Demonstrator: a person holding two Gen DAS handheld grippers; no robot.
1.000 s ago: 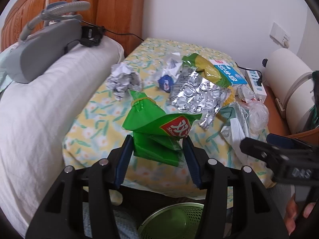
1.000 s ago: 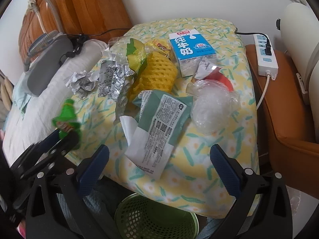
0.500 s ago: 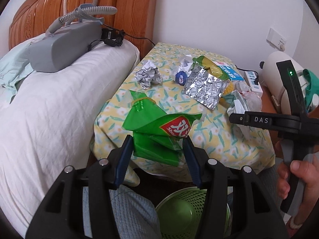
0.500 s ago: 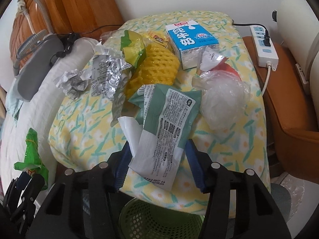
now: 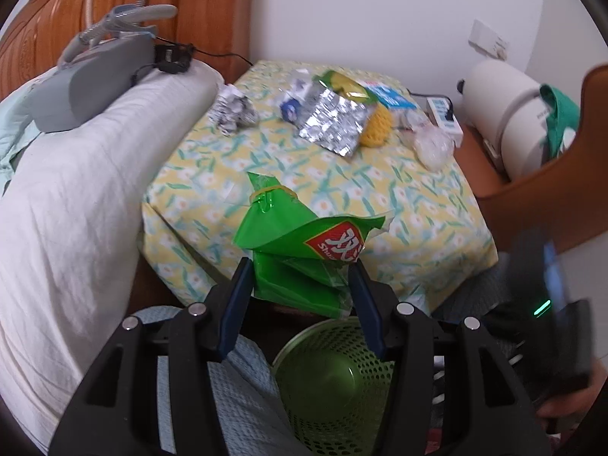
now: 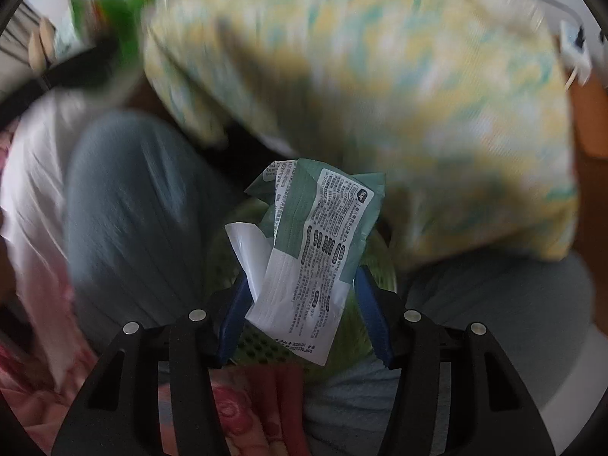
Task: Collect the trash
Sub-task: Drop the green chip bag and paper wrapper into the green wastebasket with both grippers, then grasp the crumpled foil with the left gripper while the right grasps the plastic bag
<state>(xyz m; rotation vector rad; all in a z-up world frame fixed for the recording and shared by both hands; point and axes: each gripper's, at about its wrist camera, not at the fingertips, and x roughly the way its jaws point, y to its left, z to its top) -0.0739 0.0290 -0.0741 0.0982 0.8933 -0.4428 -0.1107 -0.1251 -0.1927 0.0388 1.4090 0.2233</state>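
Observation:
My left gripper point(image 5: 300, 266) is shut on a crumpled green snack bag point(image 5: 288, 228), held in the air before the table's near edge. Right below it stands a green mesh bin point(image 5: 334, 372) on the floor. My right gripper point(image 6: 302, 277) points steeply down and is shut on a green-and-white printed wrapper point(image 6: 315, 258). The bin's green mesh point(image 6: 262, 345) shows just behind that wrapper. The right wrist view is blurred by motion; the green bag point(image 6: 114, 11) appears in its top left.
On the floral cloth table point(image 5: 380, 209) lie crumpled foil point(image 5: 233, 108), a silver blister sheet point(image 5: 334, 121), yellow foam netting point(image 5: 376, 131), a blue carton point(image 5: 391, 97) and clear plastic point(image 5: 433, 144). White bedding point(image 5: 76, 209) lies left. A person's knees point(image 6: 133, 197) flank the bin.
The right gripper went from wide open to shut on the wrapper, lifted it off the table and swung down over the bin. The left gripper drew back from the table with the green bag.

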